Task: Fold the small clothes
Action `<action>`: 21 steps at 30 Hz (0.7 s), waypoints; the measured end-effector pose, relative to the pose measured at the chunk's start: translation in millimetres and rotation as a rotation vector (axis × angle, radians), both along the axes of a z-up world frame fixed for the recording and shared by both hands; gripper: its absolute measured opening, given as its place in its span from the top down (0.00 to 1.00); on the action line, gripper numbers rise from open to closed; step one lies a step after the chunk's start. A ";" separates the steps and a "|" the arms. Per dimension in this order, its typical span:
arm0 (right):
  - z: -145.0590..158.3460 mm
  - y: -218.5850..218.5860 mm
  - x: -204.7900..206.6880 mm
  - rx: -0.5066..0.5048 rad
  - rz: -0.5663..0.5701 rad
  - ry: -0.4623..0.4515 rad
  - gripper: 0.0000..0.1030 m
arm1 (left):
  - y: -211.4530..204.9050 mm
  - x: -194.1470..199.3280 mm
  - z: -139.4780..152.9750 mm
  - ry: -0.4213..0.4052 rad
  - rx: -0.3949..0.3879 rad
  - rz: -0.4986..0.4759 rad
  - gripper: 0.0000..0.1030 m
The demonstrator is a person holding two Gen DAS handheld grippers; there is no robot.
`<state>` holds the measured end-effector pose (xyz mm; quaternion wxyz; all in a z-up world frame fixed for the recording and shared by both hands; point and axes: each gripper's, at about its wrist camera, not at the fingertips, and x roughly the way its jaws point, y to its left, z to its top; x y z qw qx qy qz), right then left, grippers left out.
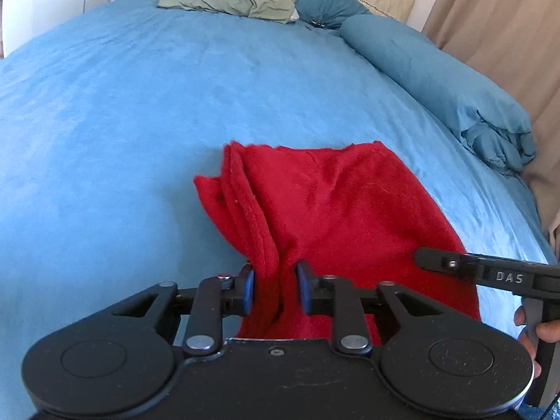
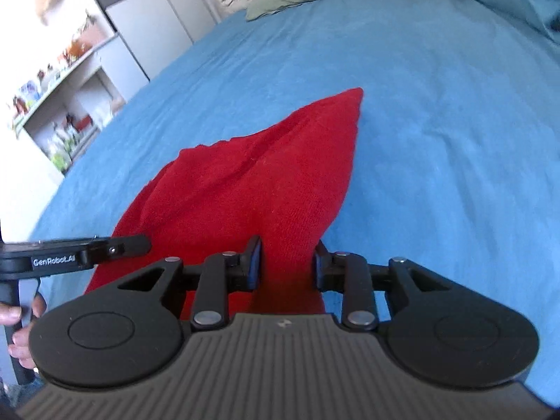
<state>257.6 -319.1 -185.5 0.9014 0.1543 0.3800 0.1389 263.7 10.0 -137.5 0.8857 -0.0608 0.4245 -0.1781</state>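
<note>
A red fleece cloth (image 1: 325,203) lies partly folded on the blue bed; it also shows in the right wrist view (image 2: 252,182). My left gripper (image 1: 274,288) is shut on the cloth's near left edge, bunched between its blue pads. My right gripper (image 2: 287,267) is shut on the cloth's near right edge. The right gripper's finger (image 1: 455,262) enters the left wrist view at the right; the left gripper's finger (image 2: 105,246) shows at the left of the right wrist view. The cloth's far edge rests on the bed.
The blue bedspread (image 1: 140,105) fills both views. A rolled teal duvet (image 1: 437,84) lies along the right side, a green pillow (image 1: 227,1) and a teal pillow (image 1: 325,0) at the head. Shelves and white cupboards (image 2: 70,80) stand left of the bed.
</note>
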 end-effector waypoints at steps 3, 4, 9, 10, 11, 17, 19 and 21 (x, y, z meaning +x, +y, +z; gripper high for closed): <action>11.2 -6.6 -10.6 -0.014 -0.059 -0.057 0.23 | 7.6 -12.4 10.2 -0.073 0.046 0.024 0.39; 14.7 -8.4 -14.0 -0.026 -0.091 -0.088 0.13 | 8.7 -17.3 11.3 -0.092 0.060 0.029 0.32; 2.8 -13.6 -4.1 -0.101 -0.160 -0.041 0.13 | 9.7 -19.6 -13.2 -0.061 0.117 0.027 0.31; -3.7 -14.4 -2.1 -0.112 -0.162 -0.019 0.14 | 9.9 -19.4 -20.5 -0.049 0.119 0.035 0.28; -9.5 -14.4 -0.4 -0.116 -0.166 -0.002 0.14 | 12.4 -21.4 -24.4 -0.044 0.117 0.044 0.28; -6.2 -10.8 -4.2 -0.139 -0.161 -0.010 0.13 | 16.7 -22.2 -24.5 -0.030 0.081 0.110 0.25; 11.0 -11.1 -16.4 -0.150 -0.156 -0.057 0.12 | 17.3 -30.2 -7.6 -0.061 0.095 0.124 0.28; 33.9 -11.8 -31.4 -0.154 -0.144 -0.108 0.12 | 17.7 -40.3 15.2 -0.109 0.102 0.132 0.28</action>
